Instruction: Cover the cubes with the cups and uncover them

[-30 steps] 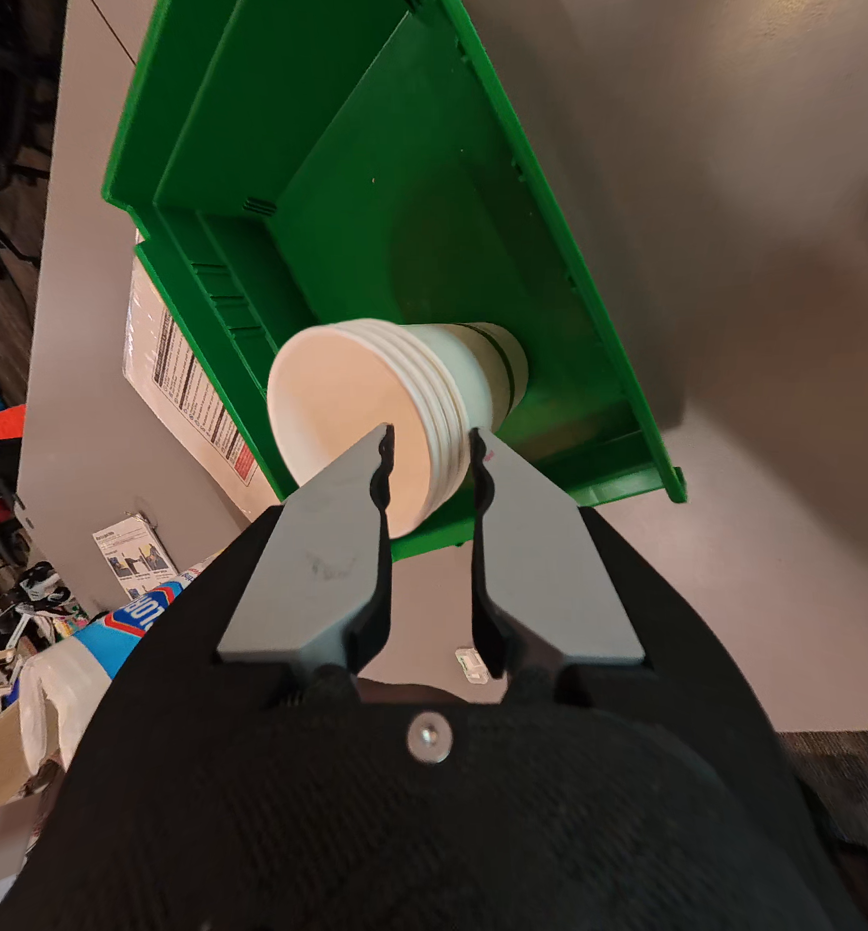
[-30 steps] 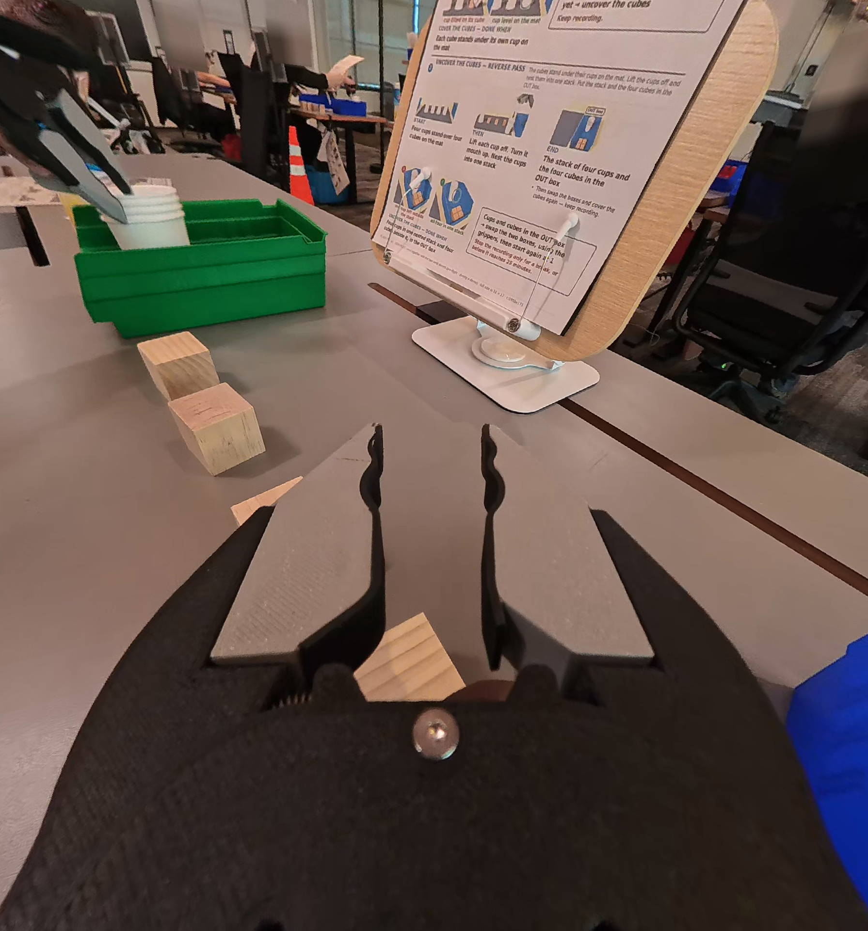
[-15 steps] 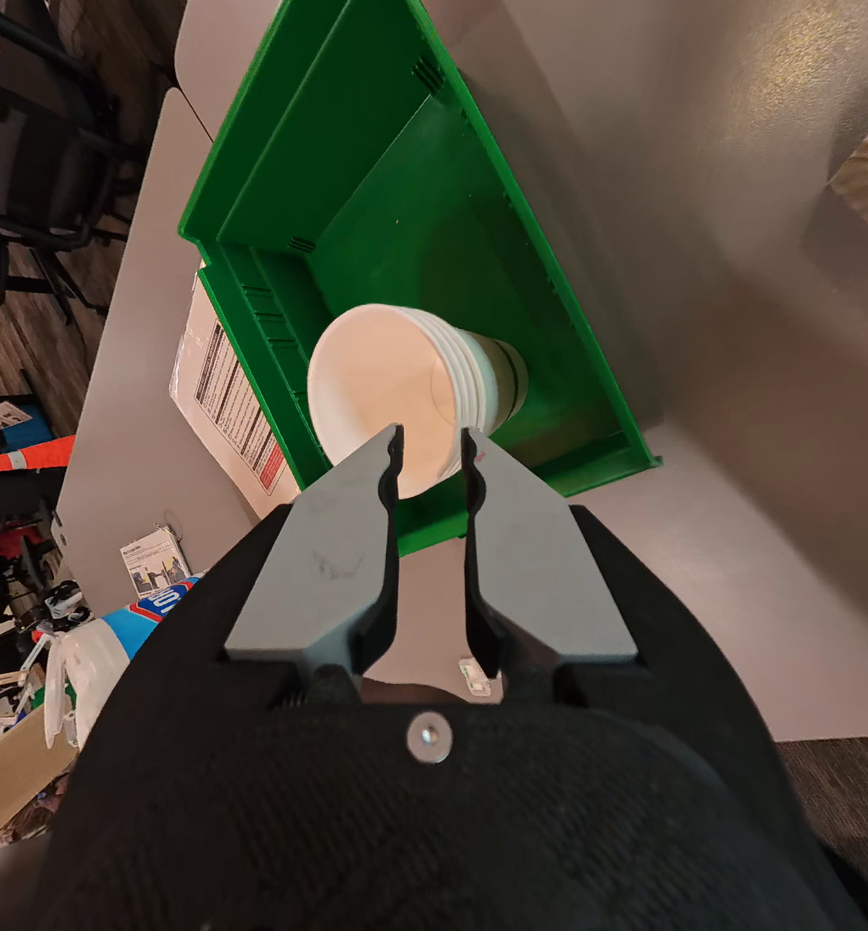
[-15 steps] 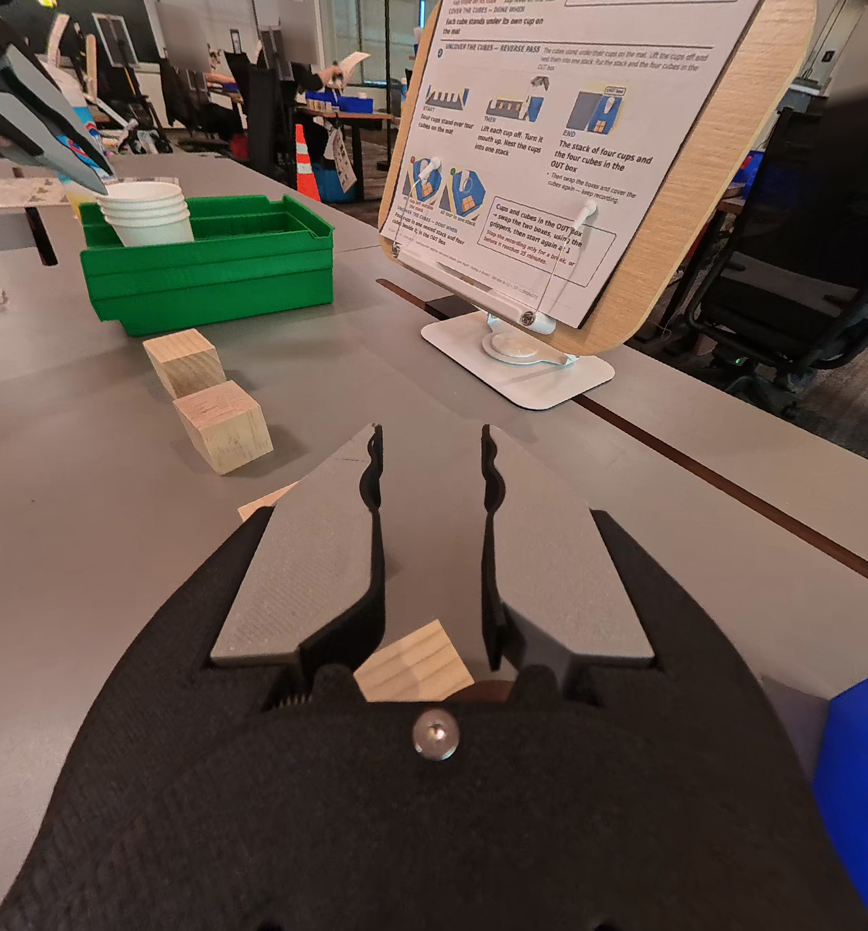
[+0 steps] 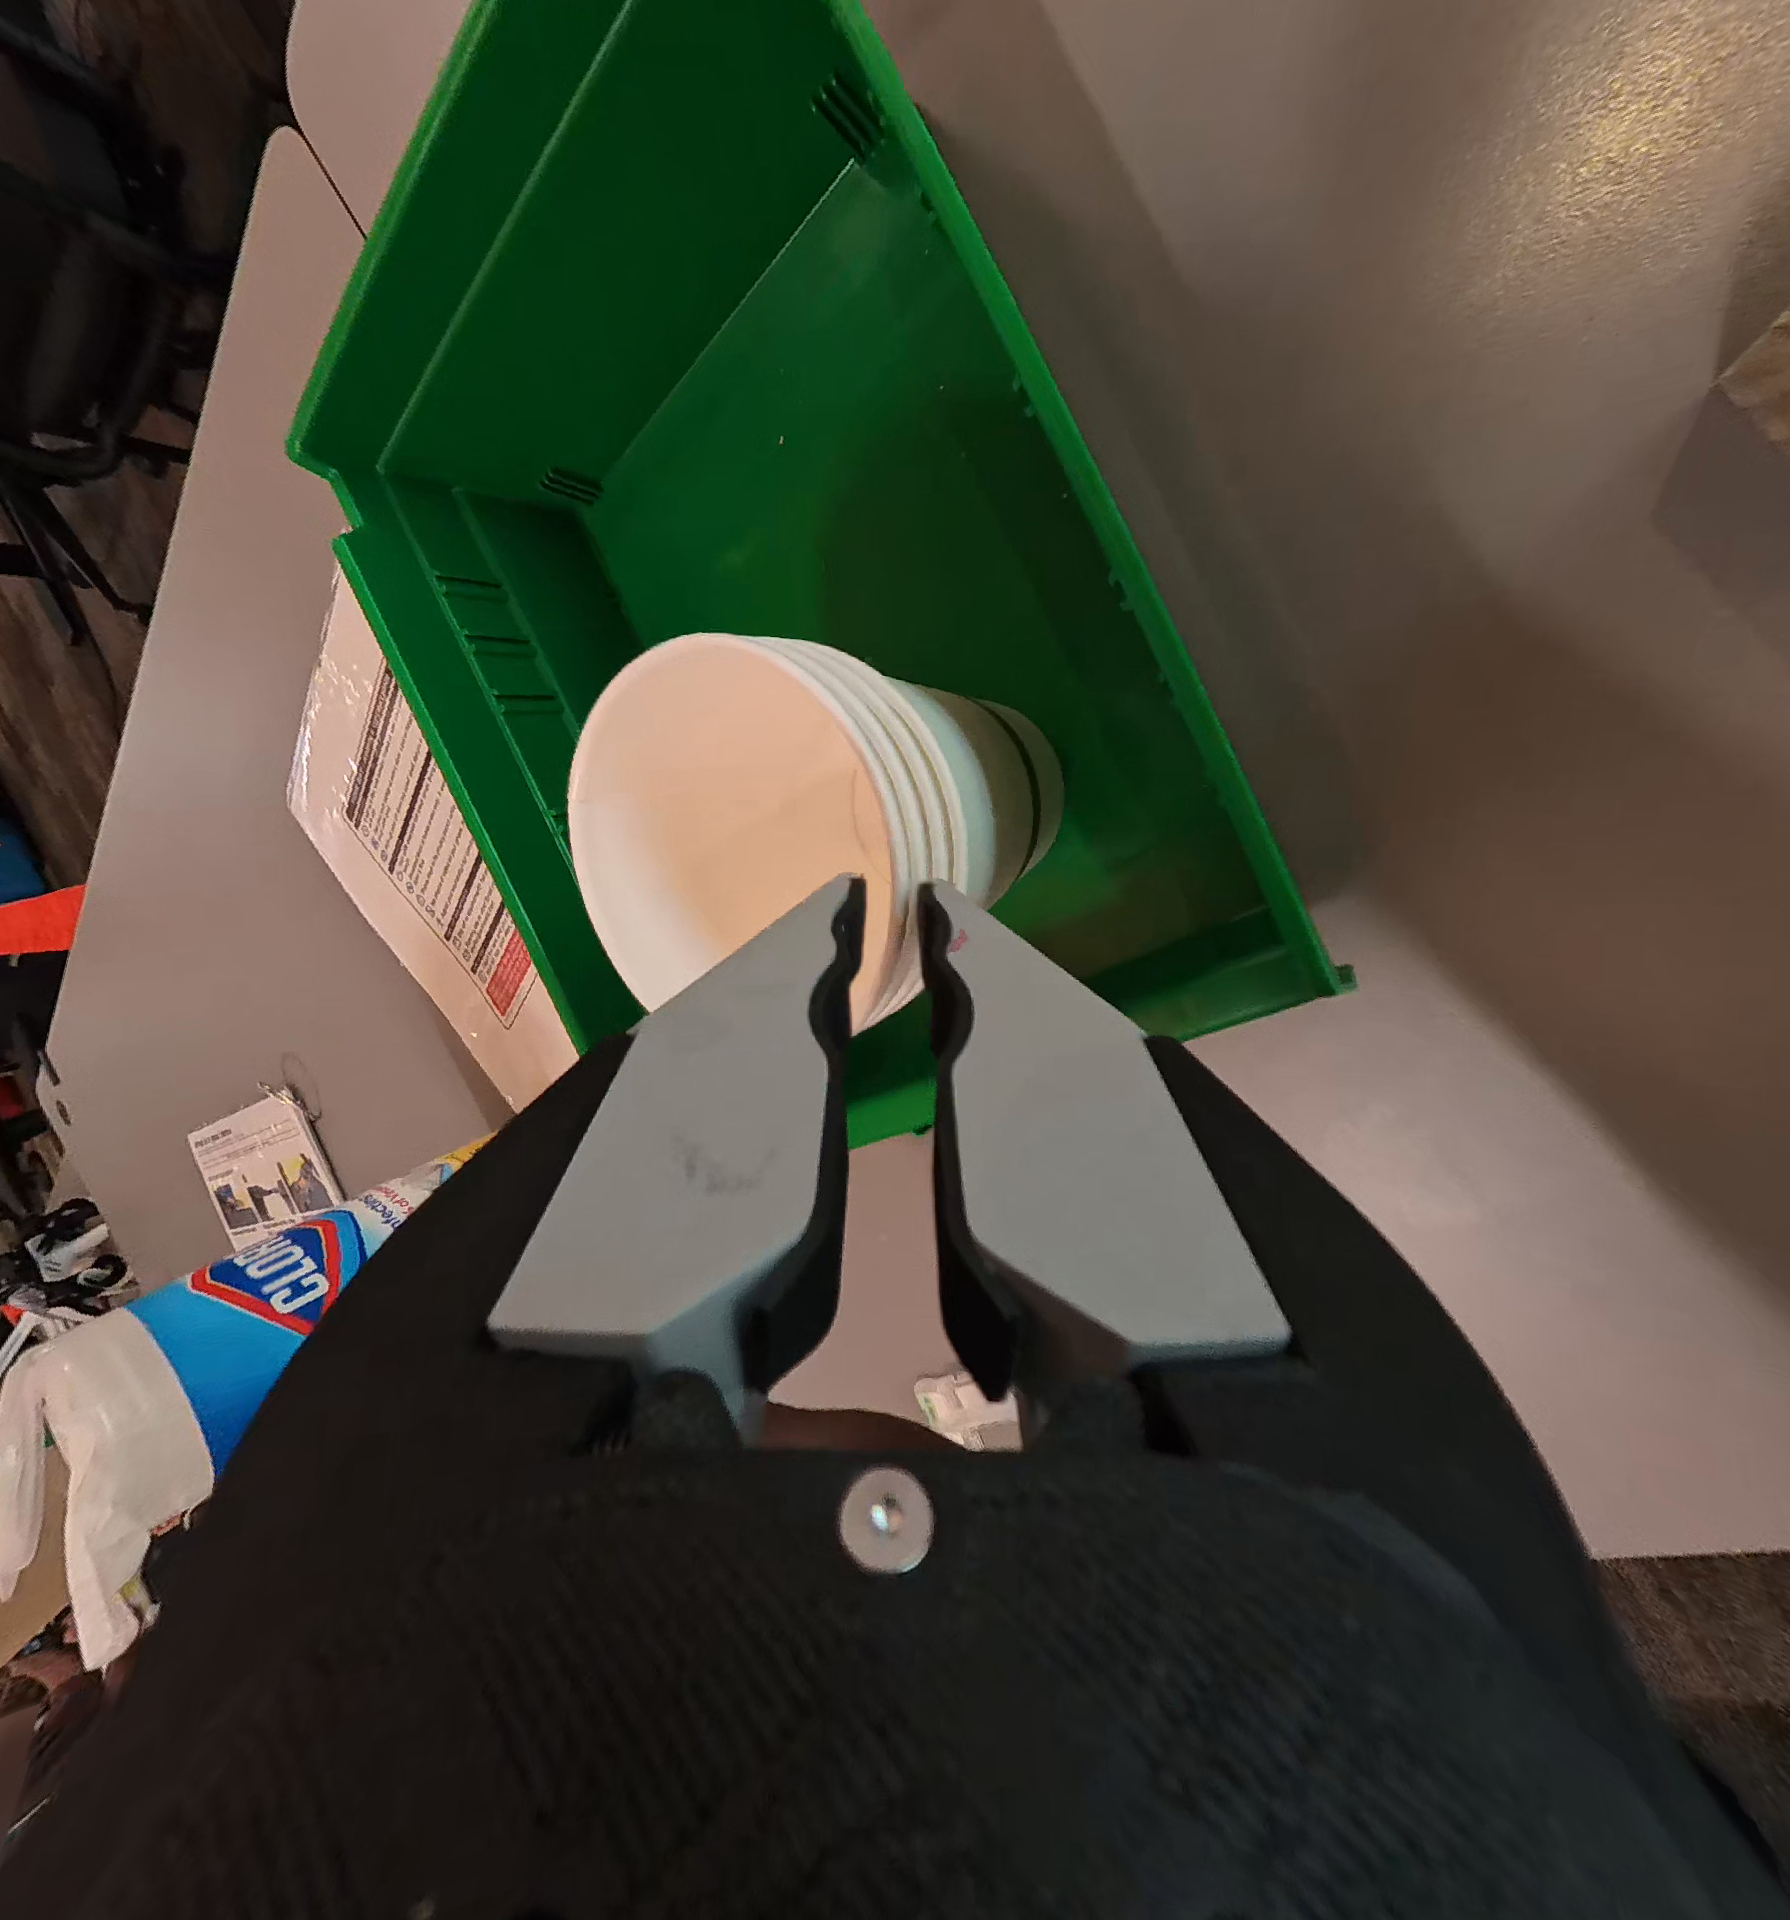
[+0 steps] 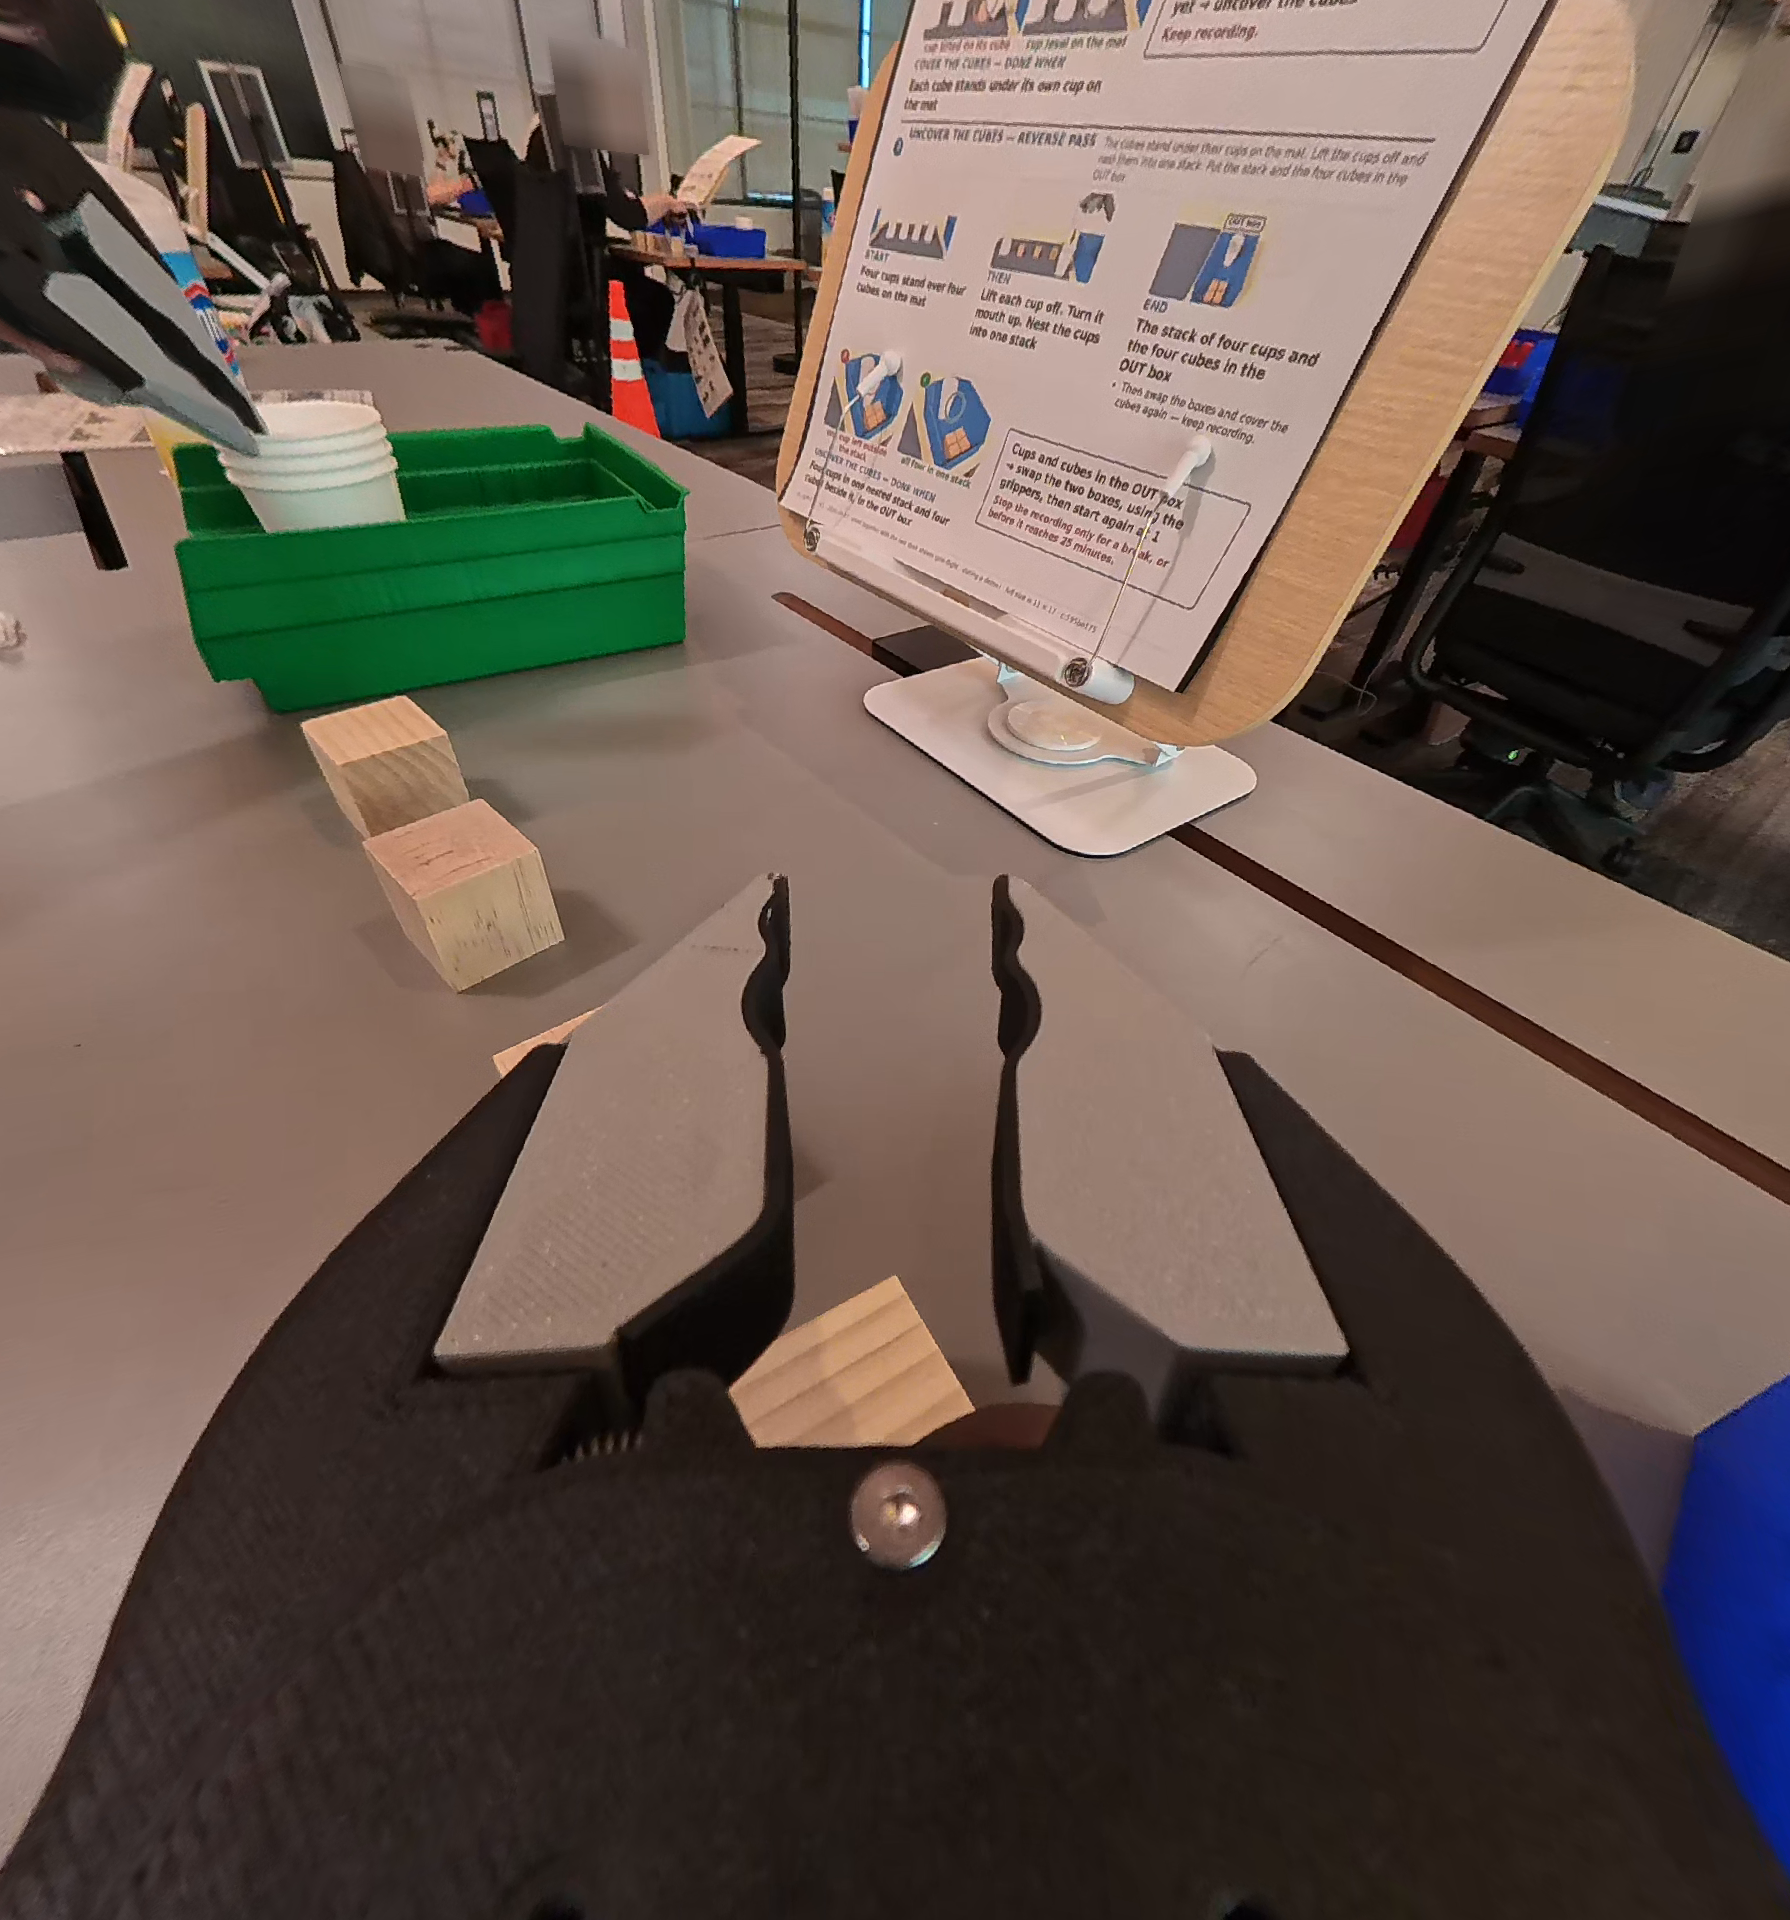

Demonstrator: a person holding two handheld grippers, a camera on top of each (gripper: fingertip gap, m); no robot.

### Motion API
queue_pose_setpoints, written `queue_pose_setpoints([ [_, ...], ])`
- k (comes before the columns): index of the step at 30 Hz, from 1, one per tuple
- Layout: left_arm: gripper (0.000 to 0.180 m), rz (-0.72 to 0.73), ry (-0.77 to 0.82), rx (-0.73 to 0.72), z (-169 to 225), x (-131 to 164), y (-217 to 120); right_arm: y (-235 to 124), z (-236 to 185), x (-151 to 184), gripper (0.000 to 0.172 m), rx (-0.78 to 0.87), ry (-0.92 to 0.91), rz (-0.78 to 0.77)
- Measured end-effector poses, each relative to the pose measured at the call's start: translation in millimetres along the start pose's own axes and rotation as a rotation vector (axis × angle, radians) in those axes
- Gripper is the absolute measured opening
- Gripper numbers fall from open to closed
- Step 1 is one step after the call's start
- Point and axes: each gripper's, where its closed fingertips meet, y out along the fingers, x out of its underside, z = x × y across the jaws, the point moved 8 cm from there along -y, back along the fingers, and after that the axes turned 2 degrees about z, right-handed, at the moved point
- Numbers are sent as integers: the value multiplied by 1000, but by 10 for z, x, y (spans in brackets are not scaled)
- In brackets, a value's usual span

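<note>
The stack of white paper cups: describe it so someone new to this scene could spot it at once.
Find the green plastic bin at the far left of the grey table, beyond the wooden cubes. The stack of white paper cups stands mouth up at the bin's left end. It is the only white thing in the bin, with the left gripper at its rim.

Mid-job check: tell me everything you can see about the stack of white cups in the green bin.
The stack of cups is white paper, several nested mouth up, rolled rims layered closely, a dark band near the base. It stands upright in one end of the green bin. The left tongs straddle the rim, one finger inside the top cup, the other outside, nearly closed on the wall; firm contact isn't clear.
</note>
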Motion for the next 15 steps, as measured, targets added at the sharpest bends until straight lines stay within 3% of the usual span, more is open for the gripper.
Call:
queue_pose_setpoints([
  [15,2,36,-17,-61,-78,-48,-95,-25,0,-22,35,0,-2,10],
])
